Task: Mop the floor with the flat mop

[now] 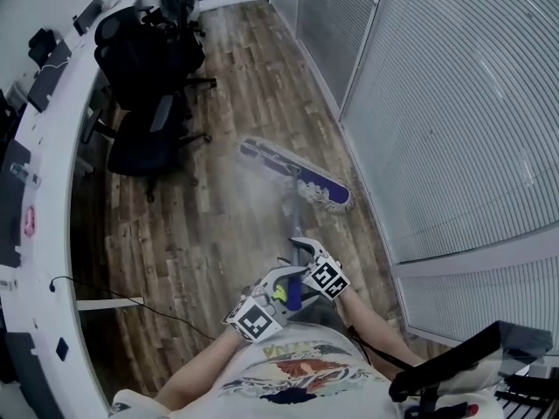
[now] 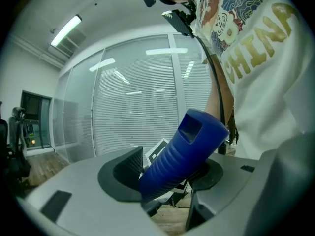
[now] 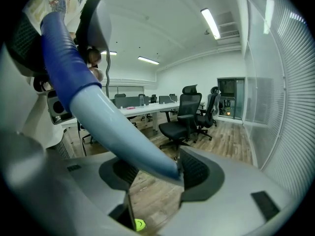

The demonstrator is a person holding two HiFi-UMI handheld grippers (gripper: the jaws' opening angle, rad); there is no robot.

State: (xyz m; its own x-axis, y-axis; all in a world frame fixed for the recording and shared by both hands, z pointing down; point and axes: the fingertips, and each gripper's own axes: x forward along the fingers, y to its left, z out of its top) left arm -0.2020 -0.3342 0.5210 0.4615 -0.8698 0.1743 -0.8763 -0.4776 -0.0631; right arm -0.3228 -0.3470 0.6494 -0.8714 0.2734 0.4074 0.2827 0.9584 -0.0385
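The wood-plank floor (image 1: 218,225) fills the middle of the head view and runs away toward 12 o'clock, shut in on the 3 o'clock side by a glass partition with closed blinds (image 1: 454,103) and on the 9 o'clock side by a long curved white worktop (image 1: 61,85). Black office chairs (image 1: 144,142) stand along the worktop's edge at about 10 o'clock from the person, whose printed white shirt (image 1: 297,374) shows at 6 o'clock. The flat mop (image 1: 301,177) rests with its long head on the planks near the partition, at 12 o'clock from both grippers, its outline smeared by blur; its handle slopes back from the head toward the person. The left gripper (image 1: 284,279) sits lower and nearer the body, at 7 o'clock from the other, and its own view shows its jaws clamped on the ribbed blue grip (image 2: 182,154) at the handle's top end, which slants up toward 1 o'clock between them. The right gripper (image 1: 301,247) is further along the handle; in its own view the pale blue shaft (image 3: 123,141) comes down from 10 o'clock and sits between jaws that stand fairly wide, its lower end against the 3 o'clock pad (image 3: 194,173)
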